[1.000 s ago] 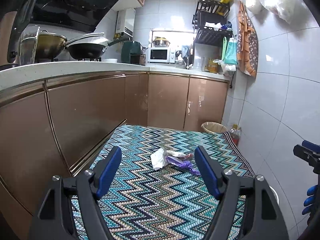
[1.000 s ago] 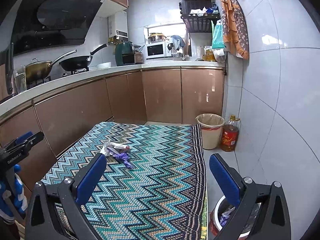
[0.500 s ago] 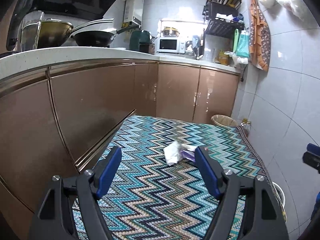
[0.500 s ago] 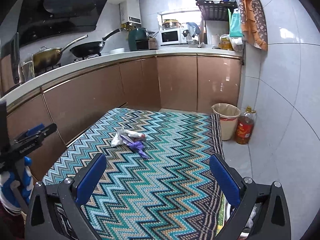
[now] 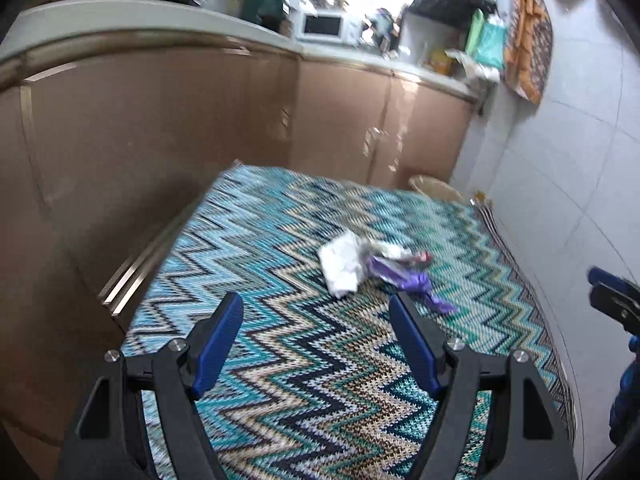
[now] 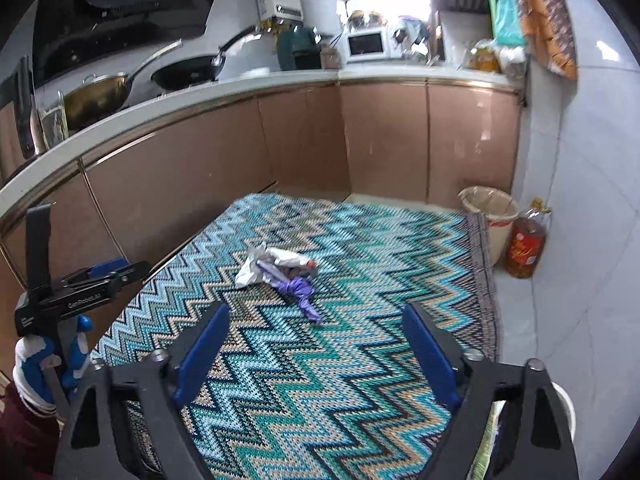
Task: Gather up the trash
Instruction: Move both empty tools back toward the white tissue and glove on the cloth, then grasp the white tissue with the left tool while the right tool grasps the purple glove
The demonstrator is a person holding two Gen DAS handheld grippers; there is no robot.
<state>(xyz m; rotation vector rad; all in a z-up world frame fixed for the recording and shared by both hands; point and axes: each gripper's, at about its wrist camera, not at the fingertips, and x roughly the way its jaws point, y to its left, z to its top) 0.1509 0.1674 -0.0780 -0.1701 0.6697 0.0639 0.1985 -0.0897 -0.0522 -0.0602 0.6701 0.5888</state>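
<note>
A small heap of trash lies in the middle of a zigzag rug [image 5: 280,352] [image 6: 360,360]: a crumpled white paper [image 5: 340,266] [image 6: 249,271], a silvery wrapper [image 6: 286,259] and a purple plastic scrap [image 5: 404,278] [image 6: 298,292]. My left gripper [image 5: 316,306] is open and empty, a short way in front of the paper. My right gripper [image 6: 316,314] has nothing between its fingers, its jaws are closing, and the purple scrap's tail lies just beyond its tips. Each gripper shows at the edge of the other's view.
Brown kitchen cabinets [image 6: 200,184] line the left and far sides. A lined waste bin [image 6: 490,216] and an oil bottle [image 6: 524,246] stand at the rug's far right corner by the tiled wall. A white bucket [image 6: 564,404] sits at my lower right.
Both grippers moved forward and tilted down toward the trash heap, which now looks larger and closer. The right gripper's fingers stand closer together than before.
</note>
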